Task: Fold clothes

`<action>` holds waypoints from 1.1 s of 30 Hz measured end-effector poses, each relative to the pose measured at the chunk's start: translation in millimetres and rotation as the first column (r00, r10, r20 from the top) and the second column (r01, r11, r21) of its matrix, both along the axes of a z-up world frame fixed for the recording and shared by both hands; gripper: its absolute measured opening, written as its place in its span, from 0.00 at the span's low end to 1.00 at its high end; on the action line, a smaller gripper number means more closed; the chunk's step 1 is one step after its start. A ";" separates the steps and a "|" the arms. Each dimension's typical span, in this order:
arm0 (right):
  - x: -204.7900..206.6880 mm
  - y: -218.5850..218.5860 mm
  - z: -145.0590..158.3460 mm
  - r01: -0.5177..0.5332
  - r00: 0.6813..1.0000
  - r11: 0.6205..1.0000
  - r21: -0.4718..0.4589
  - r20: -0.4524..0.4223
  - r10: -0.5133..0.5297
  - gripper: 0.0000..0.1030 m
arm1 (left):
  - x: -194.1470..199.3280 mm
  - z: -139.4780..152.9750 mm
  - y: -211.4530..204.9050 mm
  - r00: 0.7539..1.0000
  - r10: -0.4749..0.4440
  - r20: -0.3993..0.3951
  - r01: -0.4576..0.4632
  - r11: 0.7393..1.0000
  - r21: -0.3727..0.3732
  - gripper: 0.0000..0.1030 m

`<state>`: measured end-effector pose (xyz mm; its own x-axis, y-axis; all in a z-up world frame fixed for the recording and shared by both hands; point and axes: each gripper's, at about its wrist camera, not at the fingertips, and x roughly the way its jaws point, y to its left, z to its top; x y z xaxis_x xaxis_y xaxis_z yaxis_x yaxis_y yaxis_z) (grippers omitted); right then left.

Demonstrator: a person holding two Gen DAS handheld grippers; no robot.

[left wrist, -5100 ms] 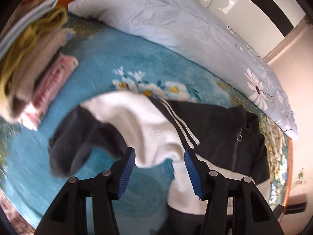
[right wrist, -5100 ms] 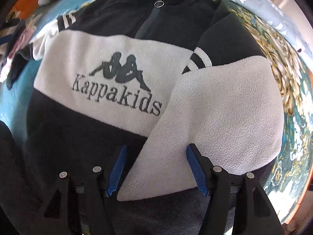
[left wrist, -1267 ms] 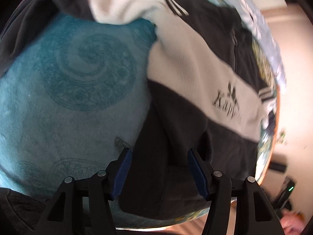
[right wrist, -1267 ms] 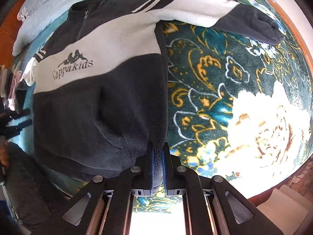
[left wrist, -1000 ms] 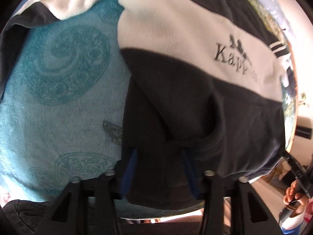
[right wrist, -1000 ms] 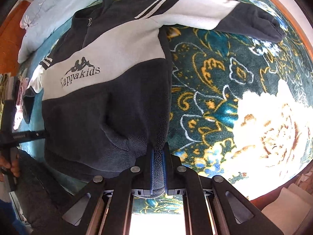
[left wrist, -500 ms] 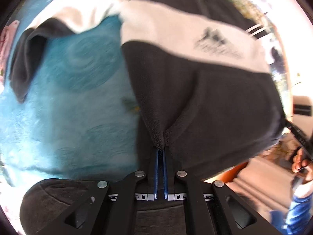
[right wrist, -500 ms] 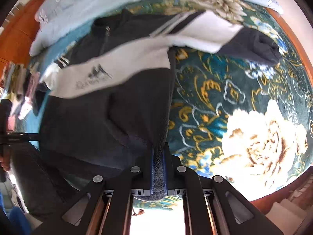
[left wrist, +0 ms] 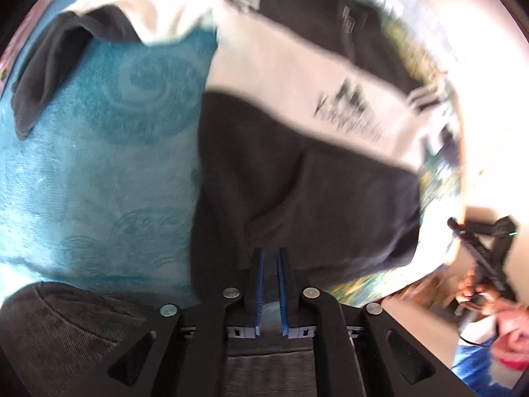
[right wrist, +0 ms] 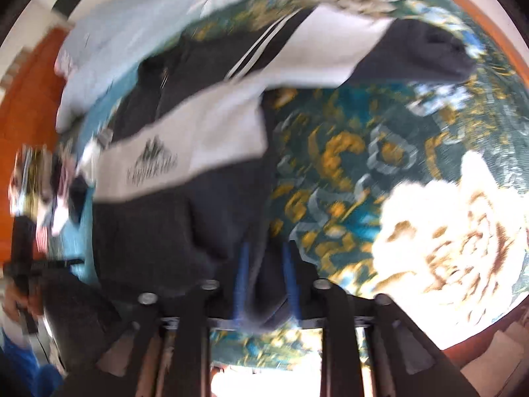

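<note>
1. Where the blue pads nearly meet, the left gripper [left wrist: 271,261] pinches the dark hem of the black-and-white fleece sweatshirt [left wrist: 297,172].
2. The right gripper [right wrist: 264,264] has its fingers a little apart, with hem fabric between them; motion blur hides whether they grip it.
3. The sweatshirt lies spread on the bed, one sleeve [right wrist: 413,49] stretched out.
4. Beneath it is a turquoise blanket [left wrist: 99,152] and a dark teal floral spread [right wrist: 380,165].
5. A pale blue quilt [right wrist: 148,33] lies beyond, by an orange headboard [right wrist: 29,106].
</note>
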<state>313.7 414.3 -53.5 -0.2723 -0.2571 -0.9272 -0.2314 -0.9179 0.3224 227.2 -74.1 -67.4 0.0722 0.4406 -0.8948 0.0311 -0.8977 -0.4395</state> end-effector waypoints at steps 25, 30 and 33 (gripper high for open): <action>-104.8 218.2 -61.5 0.762 0.592 0.604 -0.232 -0.128 -0.796 0.08 | -26.5 26.0 47.4 0.908 0.067 -0.414 -0.161 0.967 -0.196 0.40; -114.7 199.4 -20.7 0.672 0.647 0.686 -0.279 -0.228 -0.727 0.07 | -27.8 26.5 45.2 0.905 0.074 -0.420 -0.165 0.969 -0.185 0.40; -120.6 188.1 3.8 0.612 0.672 0.732 -0.302 -0.290 -0.681 0.07 | -28.5 25.1 42.4 0.907 0.084 -0.413 -0.168 0.970 -0.173 0.40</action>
